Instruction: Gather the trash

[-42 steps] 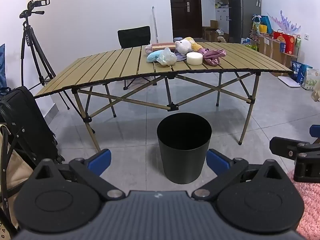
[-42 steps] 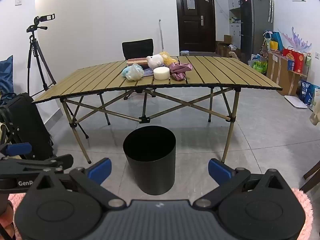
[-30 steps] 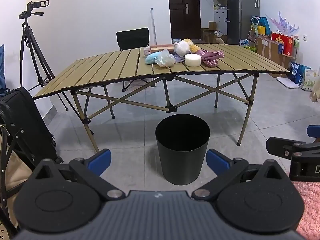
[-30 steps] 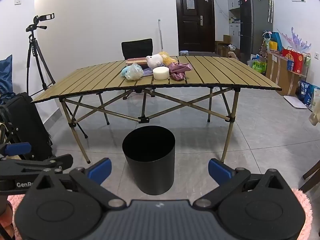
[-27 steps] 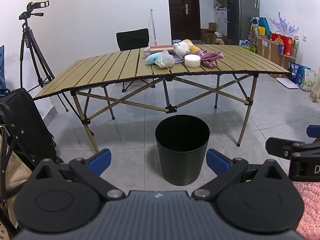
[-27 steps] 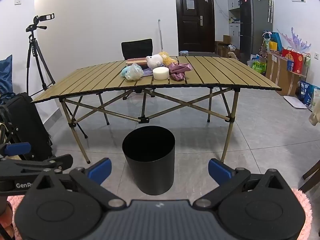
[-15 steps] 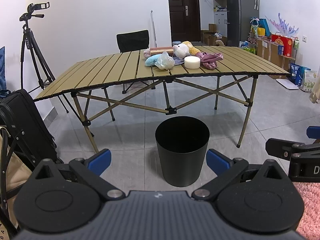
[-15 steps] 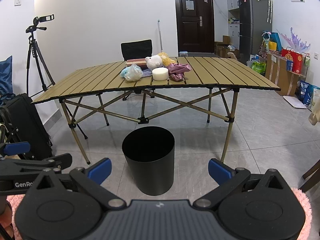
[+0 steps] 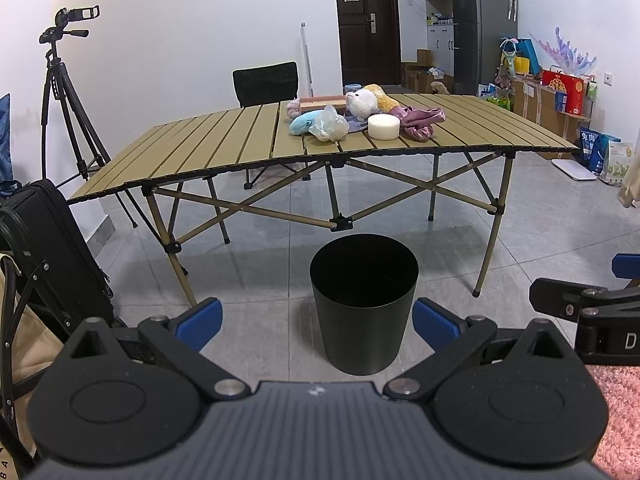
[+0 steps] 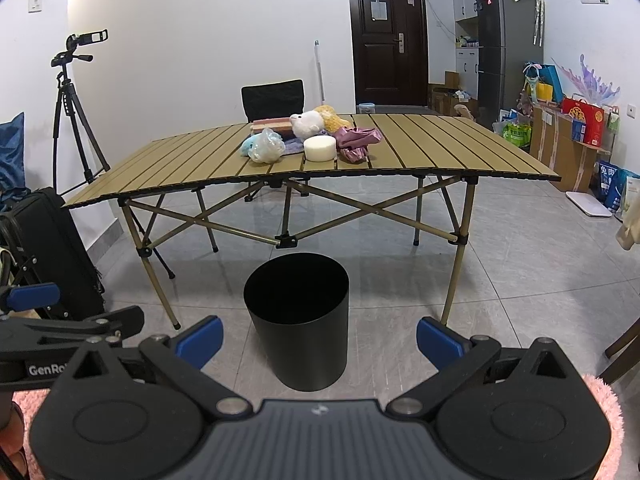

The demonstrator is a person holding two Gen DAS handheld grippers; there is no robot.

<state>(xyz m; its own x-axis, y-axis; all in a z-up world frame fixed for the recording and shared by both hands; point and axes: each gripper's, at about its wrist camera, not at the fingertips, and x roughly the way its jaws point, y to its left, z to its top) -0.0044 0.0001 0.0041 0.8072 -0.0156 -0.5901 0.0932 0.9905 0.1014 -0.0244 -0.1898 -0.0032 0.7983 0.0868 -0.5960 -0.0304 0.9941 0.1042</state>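
Black cylindrical bin (image 9: 364, 304) stands between both wide-spread grippers (image 9: 316, 322) (image 10: 319, 334), beneath a slatted table (image 9: 224, 148).

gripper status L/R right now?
Left gripper: open, fingers spread wide, holding nothing.
Right gripper: open, fingers spread wide, holding nothing.

From my feed: bin (image 9: 364, 300), matt black, smooth-walled. Table (image 9: 224, 148), slatted wood-look top, metal legs. Floor (image 10: 520, 248), glossy grey tile. Crumpled bag (image 10: 267, 146), clear plastic. Lower right rug (image 9: 616, 408), fuzzy pink pile.
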